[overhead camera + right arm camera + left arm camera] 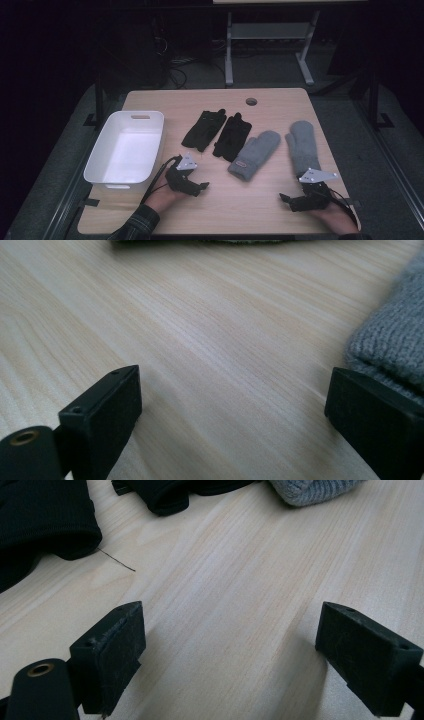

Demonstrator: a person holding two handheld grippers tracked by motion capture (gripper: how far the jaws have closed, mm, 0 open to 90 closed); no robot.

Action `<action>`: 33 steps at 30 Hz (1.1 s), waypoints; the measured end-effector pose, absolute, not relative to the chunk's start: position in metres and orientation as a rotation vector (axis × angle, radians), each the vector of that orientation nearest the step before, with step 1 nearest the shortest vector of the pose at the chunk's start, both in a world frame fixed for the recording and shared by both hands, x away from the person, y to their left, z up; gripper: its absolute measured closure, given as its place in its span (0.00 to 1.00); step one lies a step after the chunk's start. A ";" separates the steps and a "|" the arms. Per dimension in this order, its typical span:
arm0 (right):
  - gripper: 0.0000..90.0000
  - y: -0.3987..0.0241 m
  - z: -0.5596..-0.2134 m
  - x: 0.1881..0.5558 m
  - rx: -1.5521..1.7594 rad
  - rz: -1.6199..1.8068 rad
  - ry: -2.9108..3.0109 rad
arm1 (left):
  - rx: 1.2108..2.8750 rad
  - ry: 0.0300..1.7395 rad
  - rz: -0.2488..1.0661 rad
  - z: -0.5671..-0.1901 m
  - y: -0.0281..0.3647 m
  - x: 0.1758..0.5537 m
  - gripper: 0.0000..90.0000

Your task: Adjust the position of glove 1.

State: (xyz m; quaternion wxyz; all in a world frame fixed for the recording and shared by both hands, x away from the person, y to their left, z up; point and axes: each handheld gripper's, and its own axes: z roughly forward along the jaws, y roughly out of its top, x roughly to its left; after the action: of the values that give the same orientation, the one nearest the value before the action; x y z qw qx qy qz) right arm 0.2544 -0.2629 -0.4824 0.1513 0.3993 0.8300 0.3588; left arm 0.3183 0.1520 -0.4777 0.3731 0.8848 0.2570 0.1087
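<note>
Two black gloves point(202, 130) point(232, 136) lie side by side at the middle of the wooden table point(235, 210). Two grey knitted mittens point(255, 154) point(302, 145) lie to their right. My left gripper point(200, 186) rests low near the front, just below the black gloves. In the left gripper view it point(230, 645) is open over bare wood, with a black glove point(40, 515) and a mitten cuff point(310, 490) ahead. My right gripper point(286, 197) sits at the front right, below the right mitten. Its jaws point(232, 405) stand open, and the mitten cuff point(395, 340) lies beside the right-hand jaw.
A white plastic bin point(127, 150) stands at the table's left side, with nothing in it. A round cable hole point(251, 101) is near the far edge. A grey metal table frame point(270, 35) stands beyond on dark floor. A loose thread point(117, 562) trails from a black glove.
</note>
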 end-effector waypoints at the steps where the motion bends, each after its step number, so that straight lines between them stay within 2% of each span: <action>1: 0.09 -0.263 -0.482 0.254 1.146 1.030 2.383 | 2.267 0.657 0.278 -0.478 0.152 0.318 0.13; 7: 0.09 -0.263 -0.482 0.254 1.146 1.030 2.383 | 2.287 0.666 0.276 -0.476 0.149 0.319 0.13; 10: 0.09 -0.263 -0.482 0.254 1.143 1.031 2.385 | 2.312 0.664 0.267 -0.472 0.147 0.319 0.18; 14: 0.09 -0.263 -0.482 0.254 1.142 1.031 2.388 | 2.316 0.675 0.231 -0.466 0.144 0.321 0.45; 15: 0.09 -0.263 -0.482 0.254 1.142 1.031 2.387 | 2.308 0.671 0.222 -0.465 0.143 0.322 0.60; 16: 0.09 -0.263 -0.482 0.254 1.143 1.032 2.388 | 2.308 0.659 0.215 -0.462 0.142 0.323 0.67; 20: 0.09 -0.263 -0.482 0.254 1.143 1.032 2.388 | 2.283 0.633 0.161 -0.453 0.131 0.329 0.95; 21: 0.09 -0.263 -0.482 0.254 1.142 1.032 2.388 | 2.283 0.633 0.161 -0.453 0.131 0.329 0.99; 33: 0.09 -0.263 -0.482 0.254 1.139 1.033 2.391 | 2.261 0.520 0.150 -0.430 0.081 0.346 0.99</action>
State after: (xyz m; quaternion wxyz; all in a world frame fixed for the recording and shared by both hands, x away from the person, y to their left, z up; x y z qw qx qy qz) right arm 0.2541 -0.2629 -0.4824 0.1486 0.3963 0.8316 0.3594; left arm 0.3455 0.0815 -0.4296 0.3970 0.8926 0.2053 0.0593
